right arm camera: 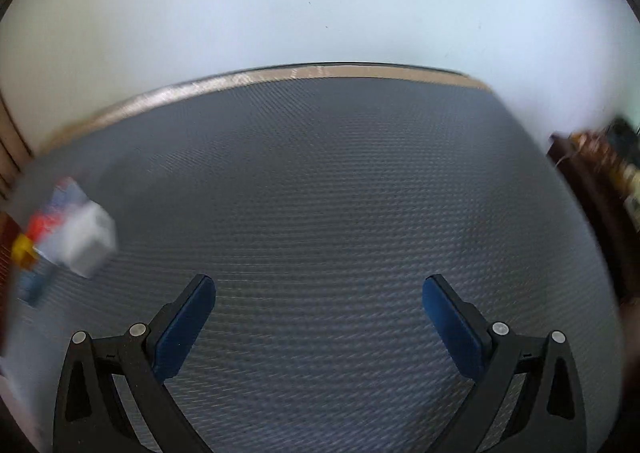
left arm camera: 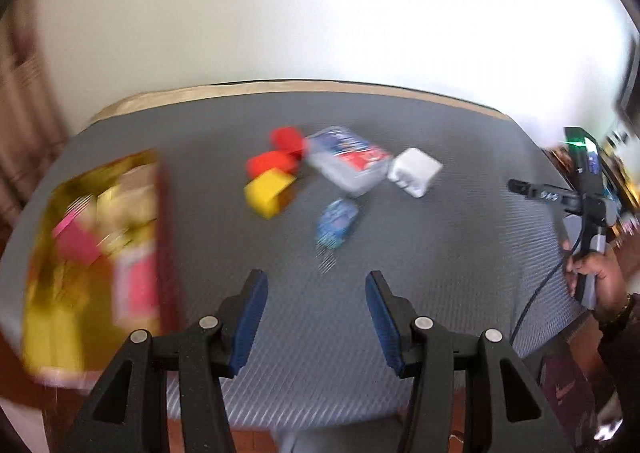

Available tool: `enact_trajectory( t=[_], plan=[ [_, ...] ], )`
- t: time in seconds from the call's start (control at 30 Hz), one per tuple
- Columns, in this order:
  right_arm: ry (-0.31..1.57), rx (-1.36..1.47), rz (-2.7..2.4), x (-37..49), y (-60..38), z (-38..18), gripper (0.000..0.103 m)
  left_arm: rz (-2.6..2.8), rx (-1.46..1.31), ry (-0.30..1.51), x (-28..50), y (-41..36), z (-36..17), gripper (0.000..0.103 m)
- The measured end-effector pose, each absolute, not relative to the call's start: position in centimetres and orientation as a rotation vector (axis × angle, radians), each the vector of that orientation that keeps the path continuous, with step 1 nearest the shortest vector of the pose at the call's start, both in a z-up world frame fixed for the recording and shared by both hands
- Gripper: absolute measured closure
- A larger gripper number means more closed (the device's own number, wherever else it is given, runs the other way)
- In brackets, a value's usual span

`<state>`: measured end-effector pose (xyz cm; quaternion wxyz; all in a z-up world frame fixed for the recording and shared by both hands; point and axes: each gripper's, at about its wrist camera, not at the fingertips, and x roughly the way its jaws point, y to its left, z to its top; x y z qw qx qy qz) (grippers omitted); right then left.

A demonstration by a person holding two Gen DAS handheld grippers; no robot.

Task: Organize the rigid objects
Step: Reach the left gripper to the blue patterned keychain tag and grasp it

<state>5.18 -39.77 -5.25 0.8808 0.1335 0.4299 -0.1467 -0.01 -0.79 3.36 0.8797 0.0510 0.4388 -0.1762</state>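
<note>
left gripper (left arm camera: 316, 317), jaws partly parted and empty, points up-frame at the blurred cluster in the frame's centre: blue packet (left arm camera: 337, 223) nearest, yellow block (left arm camera: 267, 189) beyond. right gripper (right arm camera: 319, 323), wide and empty, sees that cluster only at its far left edge; the left hand appears nearer.

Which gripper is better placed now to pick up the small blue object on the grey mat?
Probably the left gripper: its open, empty jaws face the small blue object. The right gripper, also open, faces bare grey mat.
</note>
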Motion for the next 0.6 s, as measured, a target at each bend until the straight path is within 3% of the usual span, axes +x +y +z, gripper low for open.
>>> enact_trajectory(
  t=[0.2,0.57,0.6],
  plan=[
    [0.875,0.419,-0.220,5.4,-41.6,-6.0,0.000,-0.422,0.150,0.972,6.4,-4.5,1.4,0.051],
    [0.862,0.450,-0.167,4.2,-42.8,-5.8,0.000,-0.454,0.229,1.065,8.9,-6.7,-3.5,0.051],
    [0.861,0.451,-0.166,4.5,-42.7,-5.7,0.000,-0.454,0.207,1.042,8.8,-6.4,-3.6,0.062]
  ],
)
